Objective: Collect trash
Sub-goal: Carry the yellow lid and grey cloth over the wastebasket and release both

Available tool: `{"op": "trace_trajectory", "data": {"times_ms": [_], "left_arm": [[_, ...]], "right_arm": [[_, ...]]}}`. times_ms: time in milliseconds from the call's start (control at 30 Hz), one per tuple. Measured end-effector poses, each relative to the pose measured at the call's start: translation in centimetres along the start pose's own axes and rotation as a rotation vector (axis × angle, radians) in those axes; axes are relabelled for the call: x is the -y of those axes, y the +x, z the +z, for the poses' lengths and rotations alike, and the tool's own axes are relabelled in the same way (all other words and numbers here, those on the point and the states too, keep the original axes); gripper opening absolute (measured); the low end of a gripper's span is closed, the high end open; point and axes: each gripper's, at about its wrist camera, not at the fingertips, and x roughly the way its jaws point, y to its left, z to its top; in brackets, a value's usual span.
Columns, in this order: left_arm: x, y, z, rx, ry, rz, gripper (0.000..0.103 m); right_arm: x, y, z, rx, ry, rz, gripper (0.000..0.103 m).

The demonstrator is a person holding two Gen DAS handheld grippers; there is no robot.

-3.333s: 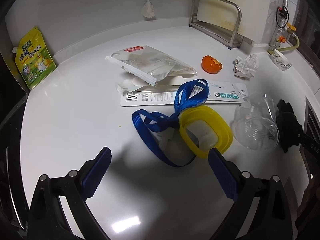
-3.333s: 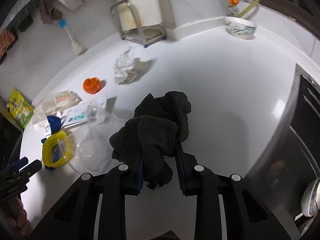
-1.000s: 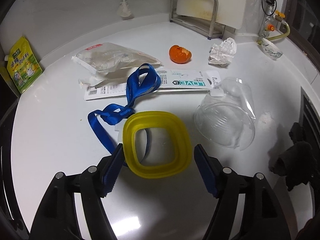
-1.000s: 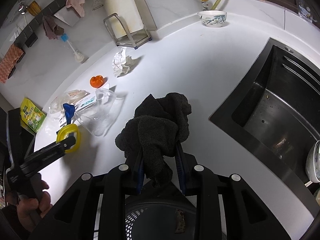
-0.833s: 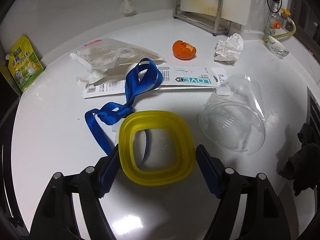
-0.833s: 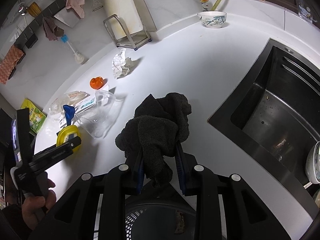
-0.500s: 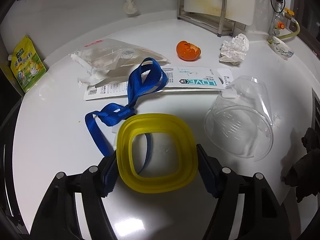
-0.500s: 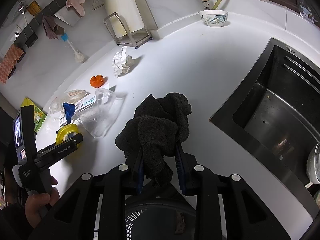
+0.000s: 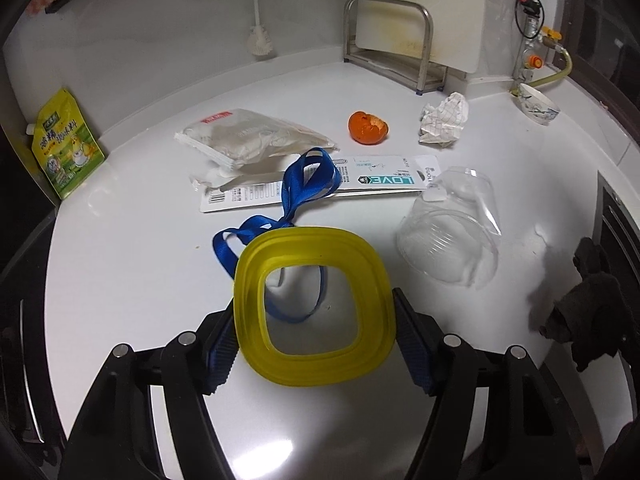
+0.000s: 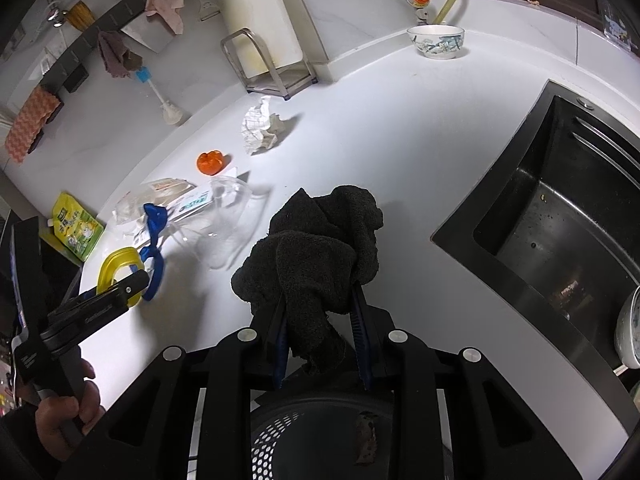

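A yellow ring-shaped lid point(image 9: 372, 300) is pinched across its width by my left gripper point(image 9: 314, 298), which is shut on it and holds it just above the white counter point(image 9: 132, 264). A blue strap point(image 9: 308, 180) lies under and behind the lid. Behind them lie a clear plastic cup point(image 9: 452, 236) on its side, a long printed card point(image 9: 376, 179), a plastic bag point(image 9: 256, 140), an orange peel point(image 9: 367, 127) and crumpled paper point(image 9: 444, 119). My right gripper point(image 10: 320, 336) is shut on a black cloth point(image 10: 316, 264), above a black perforated bin point(image 10: 312, 440).
A green pouch point(image 9: 66, 148) leans at the counter's left end. A metal rack point(image 9: 392, 52) with a white board and a patterned bowl point(image 10: 438, 42) stand at the back. A dark sink point(image 10: 560, 240) lies to the right. A hand point(image 10: 60, 420) grips the left tool.
The left gripper has risen slightly with the yellow lid, which now hangs clear of the blue strap left on the counter. The right gripper and its cloth have stayed put.
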Motion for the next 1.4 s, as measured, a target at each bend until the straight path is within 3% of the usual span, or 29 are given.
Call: {"op": "trace_trajectory", "data": {"times_ms": [267,633,1000,1267,1367,1400], "left_arm": [[2.0,-4.9,-2.9,0.014,0.046,-0.04,0.067],[7.6,-9.3,-11.0,-0.054,0.112,-0.095,0.067],[11.3,-8.5,-17.8,-0.177,0.126,-0.137,0.068],[11.7,-7.5,-19.7,-0.226,0.113,-0.127,0.068],[11.6,-7.7,-19.9,-0.225,0.108,-0.115,0.069],[11.5,-7.7,-20.0,-0.228,0.104,-0.112,0.07]], "right_arm": [[-0.1,-3.1,-2.4,-0.026,-0.049,0.033,0.026],[2.1,-7.5,-9.4,-0.118,-0.11,0.067,0.026],[4.3,-7.3,-14.2,-0.219,-0.131,0.083,0.026],[5.7,-5.1,-16.5,-0.307,-0.126,0.093,0.027],[5.9,-5.2,-16.6,-0.312,-0.126,0.094,0.032],[6.0,-5.4,-16.5,-0.307,-0.126,0.095,0.042]]}}
